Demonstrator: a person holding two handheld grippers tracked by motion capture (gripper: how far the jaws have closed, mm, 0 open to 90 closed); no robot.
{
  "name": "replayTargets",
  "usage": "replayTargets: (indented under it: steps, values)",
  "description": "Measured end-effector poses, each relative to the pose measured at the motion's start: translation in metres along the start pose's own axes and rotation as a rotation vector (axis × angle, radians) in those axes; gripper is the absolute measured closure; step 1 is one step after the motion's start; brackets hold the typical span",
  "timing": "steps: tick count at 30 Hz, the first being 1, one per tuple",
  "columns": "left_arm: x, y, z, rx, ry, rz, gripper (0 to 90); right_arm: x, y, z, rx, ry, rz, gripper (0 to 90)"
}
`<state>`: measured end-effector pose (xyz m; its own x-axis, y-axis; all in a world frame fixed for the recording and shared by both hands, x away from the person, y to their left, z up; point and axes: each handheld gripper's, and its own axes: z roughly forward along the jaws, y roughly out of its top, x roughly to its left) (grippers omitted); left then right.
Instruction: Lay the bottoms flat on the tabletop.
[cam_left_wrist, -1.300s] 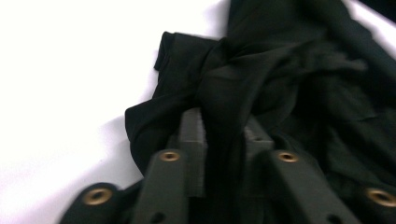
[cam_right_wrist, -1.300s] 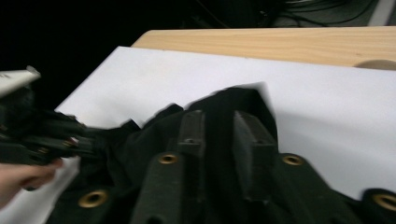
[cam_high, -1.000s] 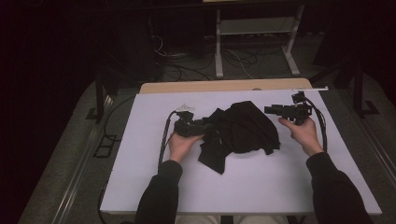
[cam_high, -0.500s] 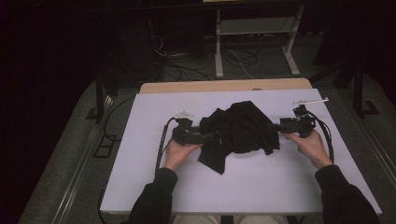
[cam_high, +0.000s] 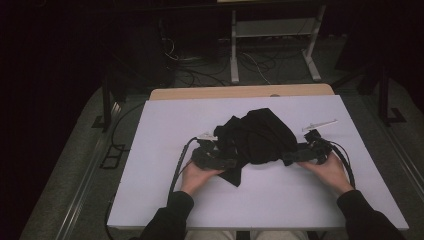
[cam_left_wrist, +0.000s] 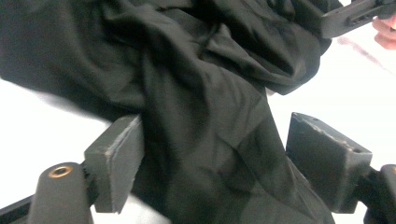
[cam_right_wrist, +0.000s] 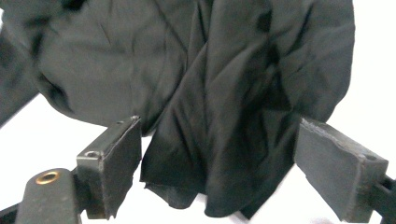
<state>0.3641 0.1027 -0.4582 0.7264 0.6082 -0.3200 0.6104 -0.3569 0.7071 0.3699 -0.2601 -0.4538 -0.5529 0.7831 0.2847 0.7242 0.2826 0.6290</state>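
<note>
**Two handheld grippers at a crumpled black garment**

A crumpled black cloth garment (cam_high: 259, 136) is seen at the centre of the high view, heaped on the white rectangular table top (cam_high: 165, 125). The left gripper (cam_high: 214, 156) is held at the heap's lower left edge, the right gripper (cam_high: 300, 152) at its right edge (each carried in one hand entering from the bottom of the frame). In the left gripper view, a fold of the garment (cam_left_wrist: 205, 140) lies between the widely parted jaws; the left pad is touched by it, the right pad stands clear. In the right gripper view, a hanging corner of the garment (cam_right_wrist: 219, 154) lies between jaws likewise spread, pressed by neither pad. The left jaws have just been opening; the right opened, then closed a little.
</note>
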Motion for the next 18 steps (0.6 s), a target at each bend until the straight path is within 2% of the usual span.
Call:
replayTargets:
  steps: [1, 2, 3, 4, 5, 6, 7, 8, 9, 10, 12, 14, 18]
  values:
    - [-0.004, 0.001, 0.002, 0.001, 0.019, 0.014, 22.8, 0.002, -0.001, 0.002, 0.005, -0.016, -0.010, 22.5]
    - [-0.006, 0.001, 0.003, 0.002, 0.032, 0.019, 25.1, 0.005, -0.002, 0.003, -0.018, -0.044, -0.019, 33.6]
    - [-0.008, 0.002, 0.005, 0.005, 0.062, 0.037, 28.8, 0.007, -0.002, 0.004, -0.029, -0.049, -0.015, 44.6]
    - [-0.010, 0.002, 0.006, 0.006, 0.082, 0.047, 37.2, 0.009, -0.002, 0.005, -0.037, -0.064, -0.019, 60.3]
    - [-0.011, 0.002, 0.006, 0.010, 0.096, 0.067, 43.3, 0.010, -0.002, 0.005, -0.036, -0.077, -0.020, 69.4]
    - [-0.011, 0.003, 0.007, 0.014, 0.104, 0.081, 61.4, 0.009, -0.002, 0.006, -0.040, -0.075, -0.007, 84.4]
    - [-0.011, 0.003, 0.007, 0.016, 0.116, 0.087, 61.4, 0.009, -0.002, 0.006, -0.040, -0.075, -0.007, 84.4]
    - [-0.010, 0.003, 0.007, 0.017, 0.115, 0.083, 69.9, 0.008, -0.002, 0.004, -0.049, -0.064, 0.007, 85.5]
    - [-0.008, 0.003, 0.007, 0.022, 0.105, 0.079, 82.2, 0.005, -0.001, 0.000, -0.056, -0.035, 0.031, 85.9]
    - [-0.006, 0.004, 0.005, 0.025, 0.100, 0.079, 82.2, 0.005, -0.001, 0.000, -0.056, -0.035, 0.031, 85.9]
    - [-0.004, 0.004, -0.001, 0.032, 0.103, 0.079, 85.9, 0.001, -0.001, -0.009, -0.086, -0.005, 0.054, 86.0]
    - [-0.001, 0.006, -0.008, 0.046, 0.084, 0.078, 86.0, 0.000, -0.002, -0.018, -0.111, 0.042, 0.077, 86.1]
    - [0.000, 0.006, -0.028, 0.067, 0.052, 0.106, 86.4, 0.002, -0.005, -0.033, -0.150, 0.145, 0.107, 86.1]
